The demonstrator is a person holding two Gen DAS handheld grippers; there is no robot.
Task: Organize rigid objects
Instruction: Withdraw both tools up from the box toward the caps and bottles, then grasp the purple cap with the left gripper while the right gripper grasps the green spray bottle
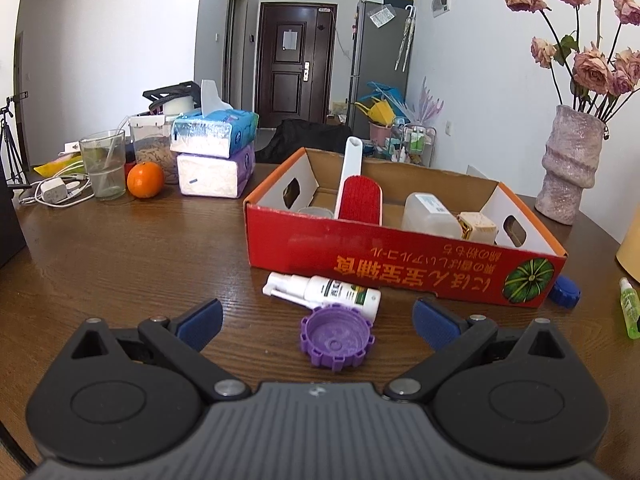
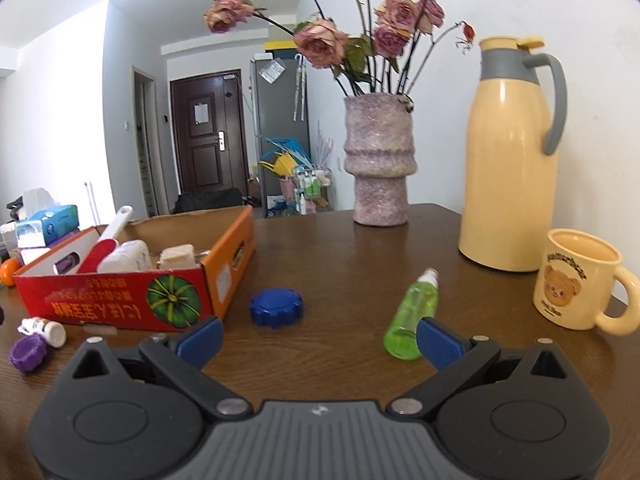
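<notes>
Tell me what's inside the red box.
In the box: a red brush, a clear bottle, a cream block and a small container's rim. The front wall hides the floor.

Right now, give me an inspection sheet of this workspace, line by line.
Surface: brown wooden table, mostly bare in front of the tools.
Job's things: red cardboard box holding a red lint brush, a clear container and a cream block; outside it lie a white spray bottle, purple cap, blue cap and green spray bottle.
Clutter: tissue packs, orange, glass, vase of dried roses, cream flask, bear mug.
Grippers: left tool open, empty; right tool open, empty.
Cables: white charger and cord at the table's far left.
Surroundings: dark door, grey fridge, tripod.
</notes>
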